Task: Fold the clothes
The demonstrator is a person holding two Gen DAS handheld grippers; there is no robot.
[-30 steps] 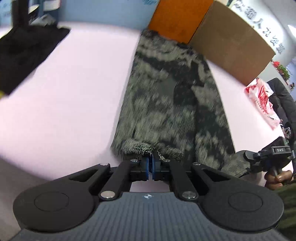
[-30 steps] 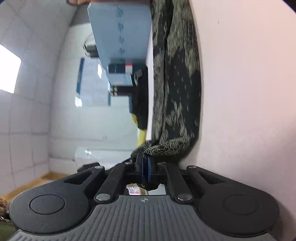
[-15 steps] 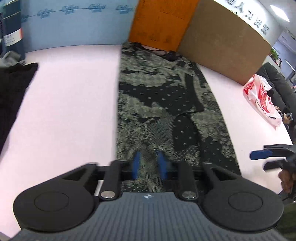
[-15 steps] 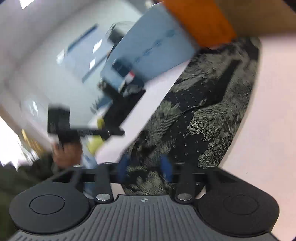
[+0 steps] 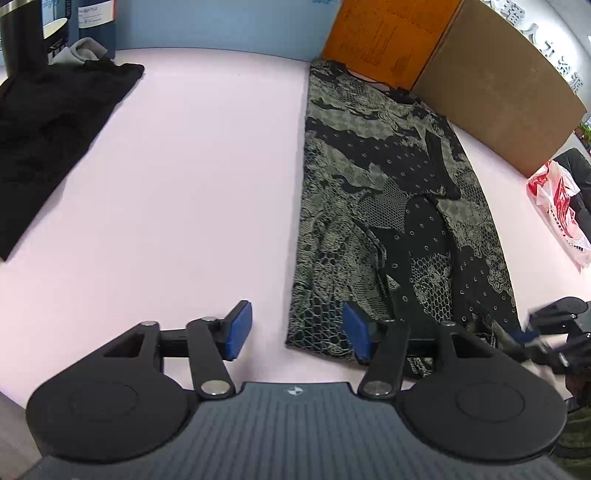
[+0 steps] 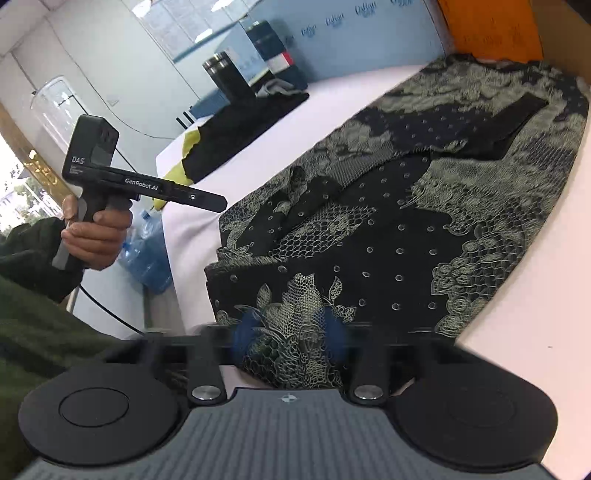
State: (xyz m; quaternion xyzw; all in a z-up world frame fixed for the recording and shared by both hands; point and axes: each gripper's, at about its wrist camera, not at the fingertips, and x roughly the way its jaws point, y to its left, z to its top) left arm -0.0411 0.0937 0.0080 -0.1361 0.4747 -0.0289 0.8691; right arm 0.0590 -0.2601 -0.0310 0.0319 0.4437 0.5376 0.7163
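Observation:
A black and beige lace-patterned garment (image 5: 391,206) lies folded into a long strip on the pink table (image 5: 184,184), running from the near edge to the boxes at the back. My left gripper (image 5: 297,334) is open and empty above the garment's near left corner. My right gripper (image 6: 290,334) is open, its blue pads blurred, over the garment's (image 6: 406,206) near end. The right gripper also shows at the right edge of the left wrist view (image 5: 550,328). The hand-held left gripper shows in the right wrist view (image 6: 144,184).
A black garment (image 5: 48,136) lies at the table's left with a dark flask (image 5: 22,33) behind it. An orange box (image 5: 384,40) and a brown cardboard box (image 5: 498,81) stand at the back. A red and white plastic bag (image 5: 557,206) lies at the right.
Both grippers were shut on the garment's near hem a second ago. They have opened and let it go, and the garment now lies flat on the table.

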